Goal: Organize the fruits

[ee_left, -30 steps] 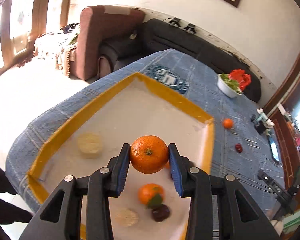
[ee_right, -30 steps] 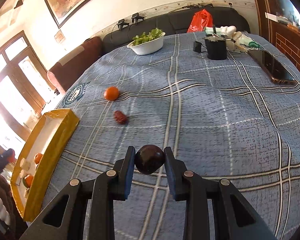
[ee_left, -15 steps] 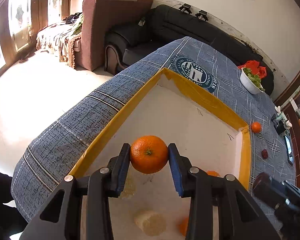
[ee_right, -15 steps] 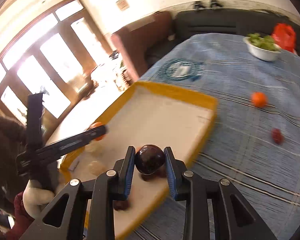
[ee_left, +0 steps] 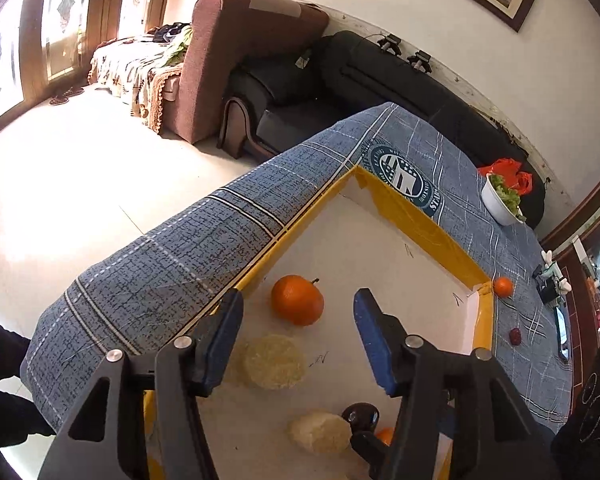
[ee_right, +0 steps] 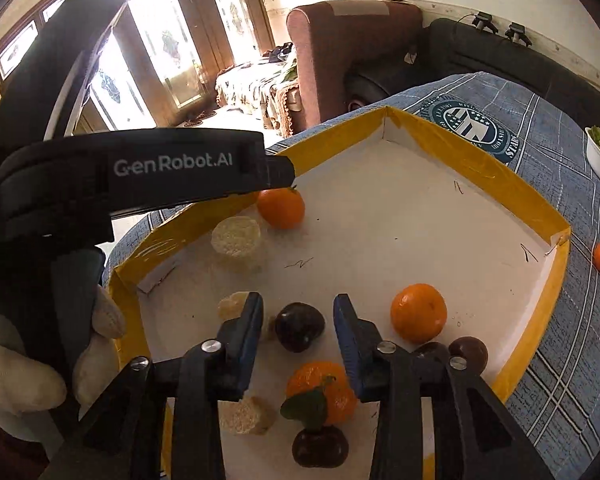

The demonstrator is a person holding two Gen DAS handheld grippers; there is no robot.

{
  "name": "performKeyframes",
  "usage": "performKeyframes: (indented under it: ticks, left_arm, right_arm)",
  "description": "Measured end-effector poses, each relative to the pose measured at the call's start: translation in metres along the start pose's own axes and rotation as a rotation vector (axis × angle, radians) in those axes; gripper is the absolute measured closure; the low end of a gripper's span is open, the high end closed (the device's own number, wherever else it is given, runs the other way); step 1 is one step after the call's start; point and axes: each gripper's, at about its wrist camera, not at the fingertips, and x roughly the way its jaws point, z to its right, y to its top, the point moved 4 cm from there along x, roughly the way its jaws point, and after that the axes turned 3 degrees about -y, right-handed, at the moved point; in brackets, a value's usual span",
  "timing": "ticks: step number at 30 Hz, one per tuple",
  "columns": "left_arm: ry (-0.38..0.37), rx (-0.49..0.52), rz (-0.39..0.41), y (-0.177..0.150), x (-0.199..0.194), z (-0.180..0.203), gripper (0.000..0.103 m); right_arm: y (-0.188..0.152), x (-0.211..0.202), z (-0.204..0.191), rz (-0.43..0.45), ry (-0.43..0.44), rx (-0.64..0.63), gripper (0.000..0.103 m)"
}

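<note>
In the left wrist view my left gripper [ee_left: 297,294] hangs over the yellow-rimmed white tray [ee_left: 420,220]. Its jaws are opening. An orange [ee_left: 297,304] lies free on the tray floor between and beyond the pads, near the left rim. My right gripper [ee_right: 297,300] is over the tray's near part, its jaws also opening. A dark plum [ee_right: 300,326] rests on the tray between its fingers, and neither pad touches it. The tray also holds two more oranges [ee_right: 419,312], other dark fruits [ee_right: 468,354] and pale round cakes [ee_right: 236,238].
A small orange [ee_left: 503,286] and a red fruit [ee_left: 515,335] lie on the blue checked cloth right of the tray. A white bowl of greens [ee_left: 500,204] stands at the far end. A gloved hand [ee_right: 100,320] holds the left gripper at the tray's left rim.
Both grippers have opened: the orange and the plum left the pads and now lie on the tray. The right gripper swung from the open cloth to over the tray.
</note>
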Motion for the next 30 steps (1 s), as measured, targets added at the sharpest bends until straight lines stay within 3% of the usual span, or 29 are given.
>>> performKeyframes:
  ticks: [1,5,8,20,30]
  left_arm:
    - [0.002,-0.015,0.010,-0.002,-0.006,-0.002,0.042]
    - [-0.028,-0.091,0.052,-0.017,-0.031,-0.008,0.036]
    - [-0.043,-0.090,0.064,-0.031,-0.039,0.001,0.033]
    - [-0.156,-0.056,0.034,-0.053,-0.061,0.043,0.028]
    - [-0.148,-0.065,0.026,-0.056,-0.061,0.045,0.027]
  right_arm:
    - [0.000,-0.005,0.000,0.013,-0.004,-0.001,0.045]
    - [-0.010,-0.044,0.006,0.114,-0.010,0.045,0.044]
    - [-0.031,-0.071,0.016,0.181,0.022,0.136,0.032]
    - [-0.067,-0.088,0.034,0.183,-0.021,0.253,0.031]
    - [-0.077,-0.092,0.036,0.186,-0.013,0.285,0.031]
